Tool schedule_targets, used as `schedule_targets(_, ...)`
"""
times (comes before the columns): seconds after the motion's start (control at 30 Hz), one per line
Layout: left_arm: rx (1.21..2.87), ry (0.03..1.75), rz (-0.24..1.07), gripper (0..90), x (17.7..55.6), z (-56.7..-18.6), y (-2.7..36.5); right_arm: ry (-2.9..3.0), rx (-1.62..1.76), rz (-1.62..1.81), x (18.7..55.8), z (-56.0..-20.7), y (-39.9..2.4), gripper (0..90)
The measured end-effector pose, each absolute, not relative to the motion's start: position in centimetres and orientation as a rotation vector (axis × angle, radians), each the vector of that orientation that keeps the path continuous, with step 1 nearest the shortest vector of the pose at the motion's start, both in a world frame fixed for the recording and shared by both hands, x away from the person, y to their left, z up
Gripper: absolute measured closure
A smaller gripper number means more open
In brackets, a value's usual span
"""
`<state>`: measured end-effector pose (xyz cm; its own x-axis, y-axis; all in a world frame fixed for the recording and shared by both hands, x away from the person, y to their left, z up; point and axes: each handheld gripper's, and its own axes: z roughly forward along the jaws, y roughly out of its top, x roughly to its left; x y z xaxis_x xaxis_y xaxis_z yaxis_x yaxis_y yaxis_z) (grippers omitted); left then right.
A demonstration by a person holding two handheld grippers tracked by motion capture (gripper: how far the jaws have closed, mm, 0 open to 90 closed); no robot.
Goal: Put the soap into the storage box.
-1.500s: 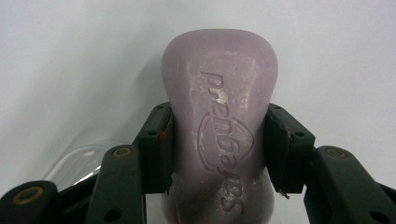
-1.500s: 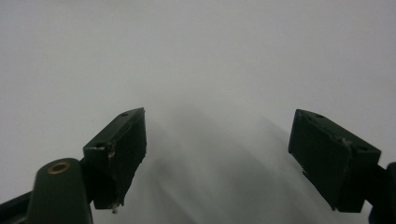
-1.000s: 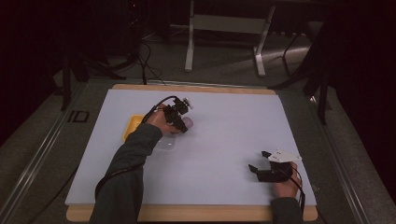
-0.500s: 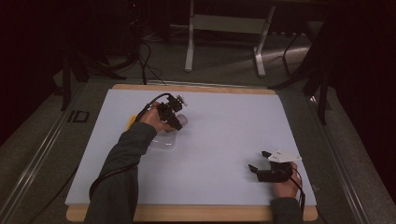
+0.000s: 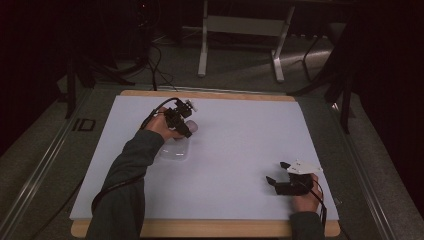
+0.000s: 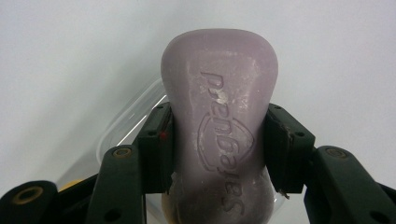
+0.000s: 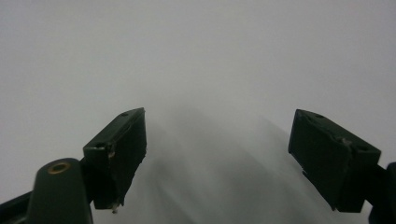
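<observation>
Soap bar [image 6: 219, 121]: pale purple, stiff, solid, likely slick; best pinched across its narrow waist.
Left hand-held gripper [image 6: 218, 144]: pinching the soap at that waist, held above the box.
Box [image 5: 174, 150]: clear plastic, lidless, contents unclear; at 10 o'clock on the desk [image 5: 240, 150].
Right hand-held gripper [image 7: 217, 154]: spread, holding nothing, at 4 o'clock.

**A dim recording lab, not a home**

This looks like a lab or studio set up for recording. The surface [image 5: 240, 150] is a wooden board covered by a plain white sheet, lit while all around it stays dark. Grey carpet floor [image 5: 240, 70] lies behind, with loose black cables [image 5: 155, 65] trailing across it and the metal legs of a stand [image 5: 240, 45] just beyond.
</observation>
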<state>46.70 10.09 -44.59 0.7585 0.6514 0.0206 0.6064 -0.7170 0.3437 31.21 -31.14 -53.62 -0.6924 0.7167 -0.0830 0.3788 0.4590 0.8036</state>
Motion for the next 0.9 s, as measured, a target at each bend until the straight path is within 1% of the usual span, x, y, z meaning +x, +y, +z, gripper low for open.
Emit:
schedule_targets(0.27,2.642,0.975,0.207,49.7,46.7,-44.1,10.4,2.3,0.919,1.117,31.2,-53.6,-31.1,18.9)
schedule_targets(0.9,2.62,1.044,0.221,49.7,46.6,-43.8,12.0,2.299,0.919,1.116,31.2,-53.6,-31.1,18.9)
